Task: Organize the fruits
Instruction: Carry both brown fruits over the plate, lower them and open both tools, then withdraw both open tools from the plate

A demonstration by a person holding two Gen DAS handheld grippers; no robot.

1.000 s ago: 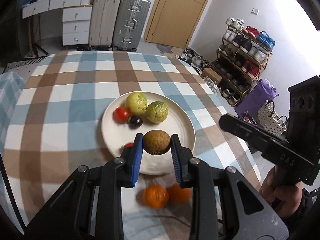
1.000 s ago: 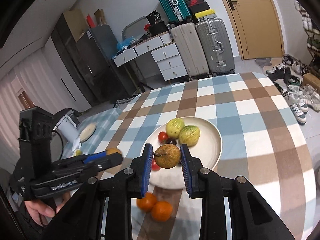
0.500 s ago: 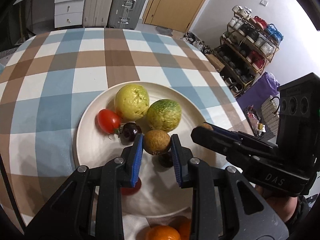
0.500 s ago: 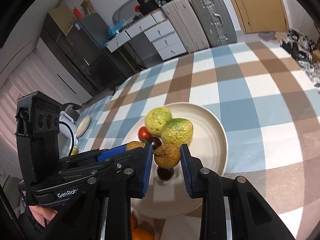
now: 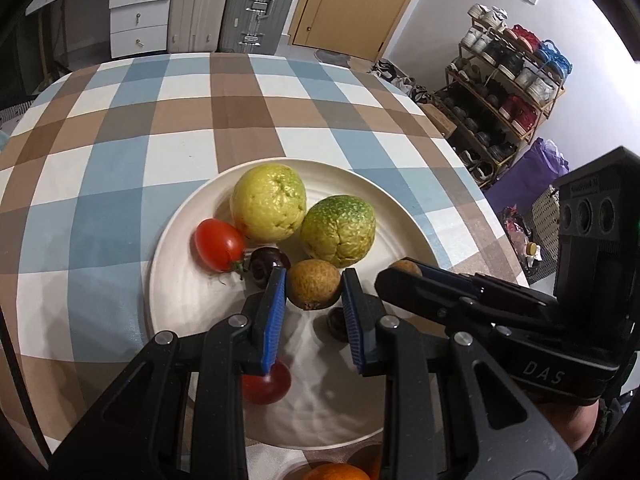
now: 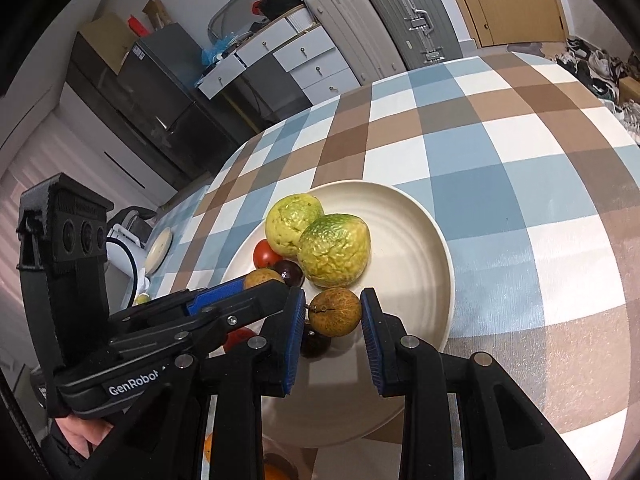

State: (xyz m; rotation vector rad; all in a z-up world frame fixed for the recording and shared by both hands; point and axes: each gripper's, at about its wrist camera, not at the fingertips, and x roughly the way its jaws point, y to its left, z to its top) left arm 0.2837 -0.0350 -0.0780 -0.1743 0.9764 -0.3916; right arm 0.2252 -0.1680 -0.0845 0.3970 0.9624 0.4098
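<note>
A white plate [image 5: 176, 280] [image 6: 424, 248] on the checked tablecloth holds a yellow citrus [image 5: 268, 202] [image 6: 292, 224], a green citrus [image 5: 338, 230] [image 6: 334, 250], a red tomato [image 5: 219, 244] [image 6: 266, 254] and dark round fruits [image 5: 264, 262]. My left gripper [image 5: 314, 288] is shut on a small brown fruit [image 5: 315, 284] low over the plate. My right gripper [image 6: 334, 312] is shut on a second brown fruit [image 6: 335, 312], close beside the left one above the plate's near half. Another tomato [image 5: 266, 384] and a dark fruit [image 5: 338, 322] lie under the fingers.
Oranges [image 5: 336, 472] lie on the cloth just off the plate's near rim. The table edge [image 5: 460, 152] drops off to a shoe rack [image 5: 508, 76] on the right. Suitcases [image 6: 384, 20] and drawers [image 6: 304, 56] stand beyond the far side.
Both grippers came forward and down from above the oranges to just over the plate, each still holding its brown fruit. They have drawn close together.
</note>
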